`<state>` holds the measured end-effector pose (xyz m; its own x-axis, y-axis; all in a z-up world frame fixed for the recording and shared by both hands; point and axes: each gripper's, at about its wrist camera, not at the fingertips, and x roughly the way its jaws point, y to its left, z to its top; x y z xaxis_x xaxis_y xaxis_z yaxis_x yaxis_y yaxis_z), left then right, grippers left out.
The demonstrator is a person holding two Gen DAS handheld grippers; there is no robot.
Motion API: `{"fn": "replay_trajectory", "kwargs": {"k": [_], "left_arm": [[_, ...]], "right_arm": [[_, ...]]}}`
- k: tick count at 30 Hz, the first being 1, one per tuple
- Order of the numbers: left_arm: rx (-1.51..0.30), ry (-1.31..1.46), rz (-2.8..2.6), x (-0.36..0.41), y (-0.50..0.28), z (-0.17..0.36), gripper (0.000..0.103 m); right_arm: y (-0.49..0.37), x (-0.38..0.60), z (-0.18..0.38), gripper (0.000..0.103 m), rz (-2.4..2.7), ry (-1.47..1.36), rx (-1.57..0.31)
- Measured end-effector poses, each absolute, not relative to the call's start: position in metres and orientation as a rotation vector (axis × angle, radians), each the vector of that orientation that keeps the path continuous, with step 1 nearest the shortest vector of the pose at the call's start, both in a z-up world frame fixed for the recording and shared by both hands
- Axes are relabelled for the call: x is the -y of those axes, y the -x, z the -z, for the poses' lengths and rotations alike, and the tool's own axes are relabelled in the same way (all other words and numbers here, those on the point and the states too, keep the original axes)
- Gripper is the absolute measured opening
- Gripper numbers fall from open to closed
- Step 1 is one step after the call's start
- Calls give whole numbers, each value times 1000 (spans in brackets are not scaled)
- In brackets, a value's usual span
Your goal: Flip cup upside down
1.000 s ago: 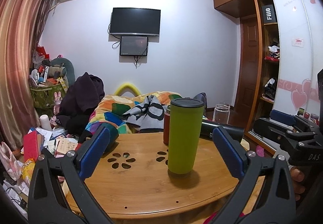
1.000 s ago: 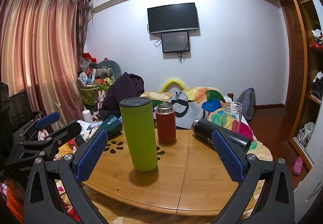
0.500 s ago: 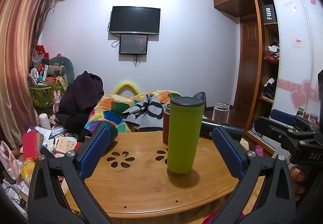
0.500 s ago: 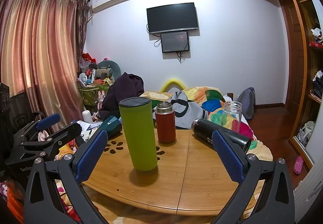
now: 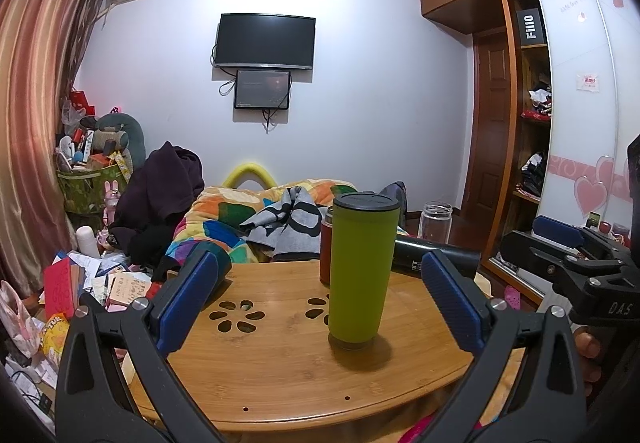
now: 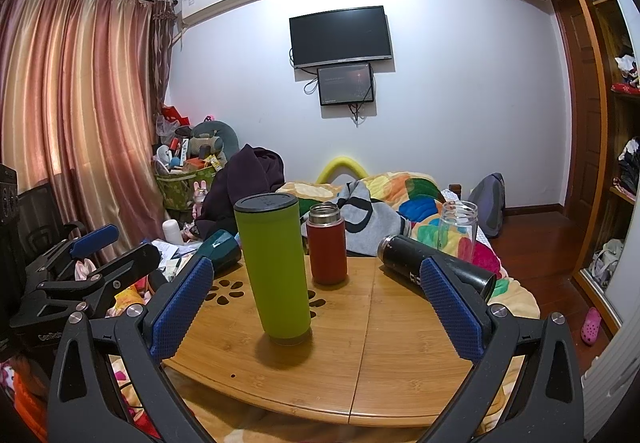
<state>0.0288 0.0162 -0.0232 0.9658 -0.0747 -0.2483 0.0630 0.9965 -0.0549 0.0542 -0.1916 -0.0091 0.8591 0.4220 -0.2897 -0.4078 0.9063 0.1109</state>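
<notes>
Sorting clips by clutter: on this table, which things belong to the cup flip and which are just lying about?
Belongs to the job:
green cup, upright, lid on
left gripper, jaws open
right gripper, jaws open

Just lying about:
red flask
black bottle, on its side
glass jar
dark teal cup, tipped over

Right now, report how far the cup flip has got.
Done: nothing. The green cup stands upright on the table, lid up, touched by neither gripper.
In hand: nothing. The left gripper and right gripper are open and empty, short of the cup.
Left: grasp it, turn it over, set it down.
</notes>
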Motion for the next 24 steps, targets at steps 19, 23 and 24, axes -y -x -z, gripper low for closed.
{"fn": "replay_trajectory", "kwargs": {"k": [19, 23, 24], "left_arm": [[-293, 94, 64, -23, -35, 23, 103], [-286, 91, 59, -24, -35, 23, 103], [-286, 91, 61, -23, -34, 23, 103]], "right_arm": [[-54, 193, 8, 103, -433, -49, -315], [-54, 193, 9, 103, -433, -49, -317], [-54, 193, 9, 103, -433, -49, -317]]}}
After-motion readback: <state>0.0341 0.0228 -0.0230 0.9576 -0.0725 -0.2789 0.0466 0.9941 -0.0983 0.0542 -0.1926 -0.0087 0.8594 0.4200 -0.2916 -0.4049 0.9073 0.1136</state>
